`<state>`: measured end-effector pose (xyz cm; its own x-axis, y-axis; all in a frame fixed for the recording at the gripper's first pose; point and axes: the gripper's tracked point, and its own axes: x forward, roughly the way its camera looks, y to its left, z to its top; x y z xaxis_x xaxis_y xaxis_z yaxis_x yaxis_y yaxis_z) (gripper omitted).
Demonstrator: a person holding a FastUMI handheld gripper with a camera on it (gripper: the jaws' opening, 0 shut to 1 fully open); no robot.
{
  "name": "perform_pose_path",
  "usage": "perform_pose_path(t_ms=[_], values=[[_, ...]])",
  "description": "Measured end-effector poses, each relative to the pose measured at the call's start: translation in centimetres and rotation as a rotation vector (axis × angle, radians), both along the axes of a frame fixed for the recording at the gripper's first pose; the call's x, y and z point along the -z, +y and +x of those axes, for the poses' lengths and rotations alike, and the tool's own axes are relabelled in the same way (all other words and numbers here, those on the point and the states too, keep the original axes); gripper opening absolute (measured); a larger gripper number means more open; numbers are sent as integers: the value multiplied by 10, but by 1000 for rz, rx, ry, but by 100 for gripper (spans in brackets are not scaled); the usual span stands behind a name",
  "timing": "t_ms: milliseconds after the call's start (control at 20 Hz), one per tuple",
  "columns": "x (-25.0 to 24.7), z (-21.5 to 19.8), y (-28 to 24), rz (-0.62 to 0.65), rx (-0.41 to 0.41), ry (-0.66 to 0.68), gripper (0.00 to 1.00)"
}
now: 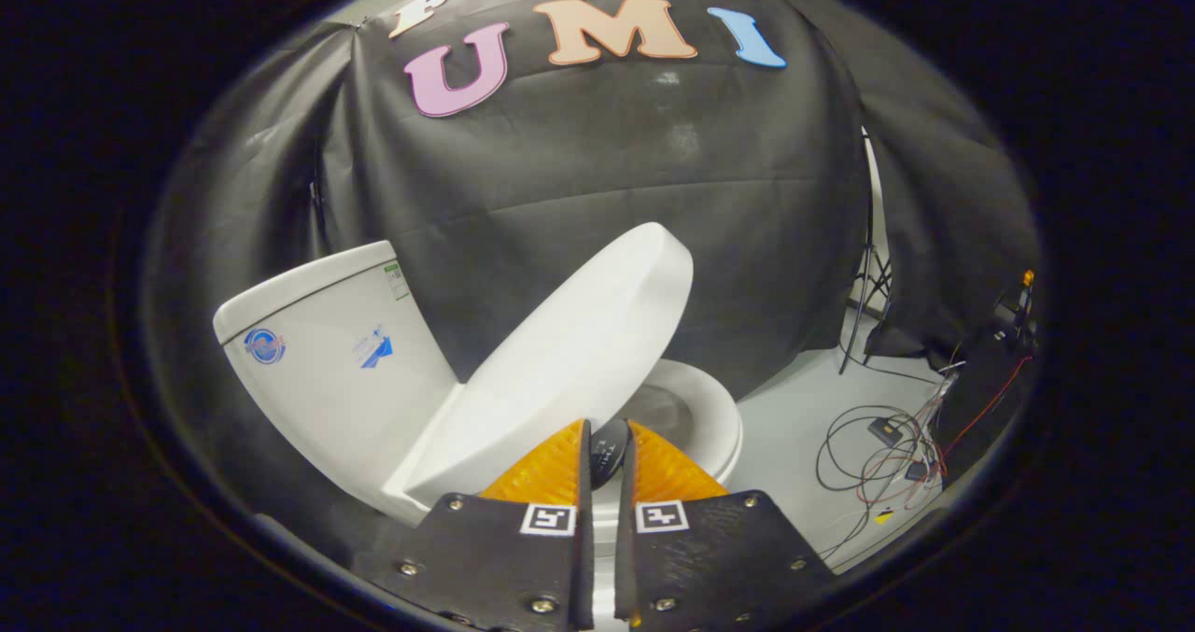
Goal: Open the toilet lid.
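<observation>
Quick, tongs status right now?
Tongs: closed to a narrow gap, holding nothing; toilet lid stands half raised just ahead, not gripped.

Raised toilet lid (560, 352) hides part of the seat (714, 408); gripper (609, 441) fingers, nearly closed, cover the bowl's front rim.

Loose cables (878, 455) lie tangled on the pale floor (794, 427) beside a light-stand tripod (866, 305) (its legs against the black cloth wall (597, 175)), near dark equipment (1004, 333).
</observation>
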<state>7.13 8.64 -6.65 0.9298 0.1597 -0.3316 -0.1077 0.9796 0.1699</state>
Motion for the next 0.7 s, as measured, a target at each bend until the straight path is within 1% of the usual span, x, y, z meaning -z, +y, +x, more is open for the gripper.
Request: perform_pose_path(t_ms=[250, 700], values=[[-22, -3, 13, -78, -9, -49, 9], [-44, -6, 33, -93, -24, -88, 9]])
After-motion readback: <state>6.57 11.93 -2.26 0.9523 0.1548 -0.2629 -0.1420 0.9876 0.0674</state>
